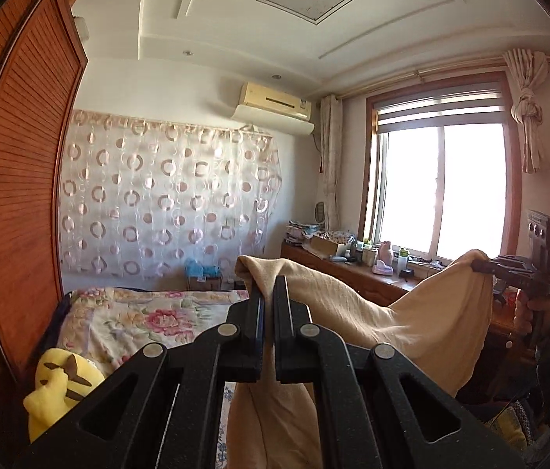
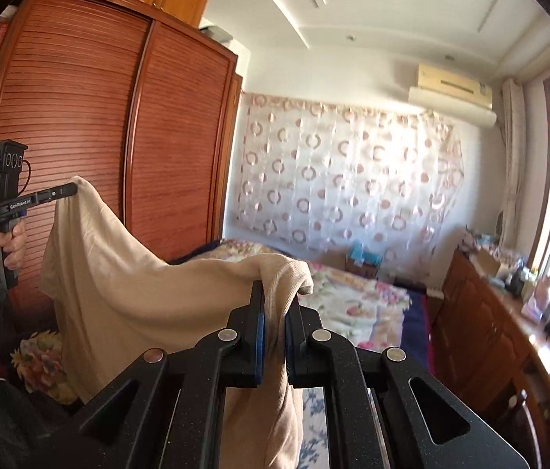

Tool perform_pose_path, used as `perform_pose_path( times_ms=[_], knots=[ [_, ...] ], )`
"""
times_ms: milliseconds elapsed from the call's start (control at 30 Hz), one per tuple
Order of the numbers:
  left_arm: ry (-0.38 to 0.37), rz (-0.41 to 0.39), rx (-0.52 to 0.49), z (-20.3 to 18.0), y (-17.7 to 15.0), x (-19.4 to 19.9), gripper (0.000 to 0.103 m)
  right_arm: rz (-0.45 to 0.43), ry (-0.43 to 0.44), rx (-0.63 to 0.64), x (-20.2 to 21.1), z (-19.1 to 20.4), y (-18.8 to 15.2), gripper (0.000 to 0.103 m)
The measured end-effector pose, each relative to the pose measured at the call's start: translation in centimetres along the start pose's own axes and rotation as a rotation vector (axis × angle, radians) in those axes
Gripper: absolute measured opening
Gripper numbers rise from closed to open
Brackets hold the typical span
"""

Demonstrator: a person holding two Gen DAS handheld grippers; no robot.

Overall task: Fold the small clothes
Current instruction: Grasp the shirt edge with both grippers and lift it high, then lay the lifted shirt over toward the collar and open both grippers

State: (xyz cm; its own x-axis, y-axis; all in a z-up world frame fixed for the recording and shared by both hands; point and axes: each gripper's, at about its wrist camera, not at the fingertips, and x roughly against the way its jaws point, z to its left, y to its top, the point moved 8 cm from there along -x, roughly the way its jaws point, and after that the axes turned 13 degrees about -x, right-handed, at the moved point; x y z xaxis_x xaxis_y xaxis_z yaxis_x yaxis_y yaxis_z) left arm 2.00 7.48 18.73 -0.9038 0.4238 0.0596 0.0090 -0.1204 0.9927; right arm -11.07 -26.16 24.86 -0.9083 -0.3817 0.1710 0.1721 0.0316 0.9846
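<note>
Both grippers, left (image 1: 269,293) and right (image 2: 275,305), were clamped on my limp, light garment (image 1: 411,312), best held at its corners.

Left gripper (image 2: 74,188) side: we read "GenRobot.AI" in white print.
Air conditioner (image 1: 275,103) front: we see a dark strip, but its marking is too small to read.

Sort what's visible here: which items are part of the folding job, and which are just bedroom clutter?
In the job:
- beige garment, held up in the air
- left tool, clamped on one end
- right tool, clamped on the other end

Just lying about:
- yellow plush toy
- floral bedspread
- wardrobe
- cluttered dresser
</note>
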Motion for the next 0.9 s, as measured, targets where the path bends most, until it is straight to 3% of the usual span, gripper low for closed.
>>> perform_pose_path(
  times_ms=[267, 467, 600, 800, 833, 900],
  knots=[
    [0.08, -0.034, -0.038, 3.7, 3.4, -0.6, 0.005, -0.09, -0.016, 0.018, 0.7, -0.7, 3.0, 0.008],
    [0.134, 0.025, -0.053, 6.4, 3.0, -5.3, 0.005, -0.081, -0.08, 0.022, -5.0, 0.0, 2.1, 0.008],
    [0.174, 0.126, -0.057, 8.4, -1.0, -10.9, 0.005, 0.013, -0.13, 0.02, -11.8, -1.5, 0.6, 0.008],
    [0.201, 0.257, -0.059, 10.2, -9.4, -19.7, 0.005, 0.181, -0.193, -0.016, -24.6, -4.6, -6.3, 0.008],
    [0.207, 0.294, -0.061, 11.0, -11.7, -21.7, 0.008, 0.203, -0.209, -0.032, -26.6, -5.2, -7.6, 0.008],
    [0.179, 0.373, -0.047, 11.5, -14.8, -24.4, 0.028, 0.268, -0.25, -0.073, -30.7, -6.5, -10.9, 0.01]
  ],
)
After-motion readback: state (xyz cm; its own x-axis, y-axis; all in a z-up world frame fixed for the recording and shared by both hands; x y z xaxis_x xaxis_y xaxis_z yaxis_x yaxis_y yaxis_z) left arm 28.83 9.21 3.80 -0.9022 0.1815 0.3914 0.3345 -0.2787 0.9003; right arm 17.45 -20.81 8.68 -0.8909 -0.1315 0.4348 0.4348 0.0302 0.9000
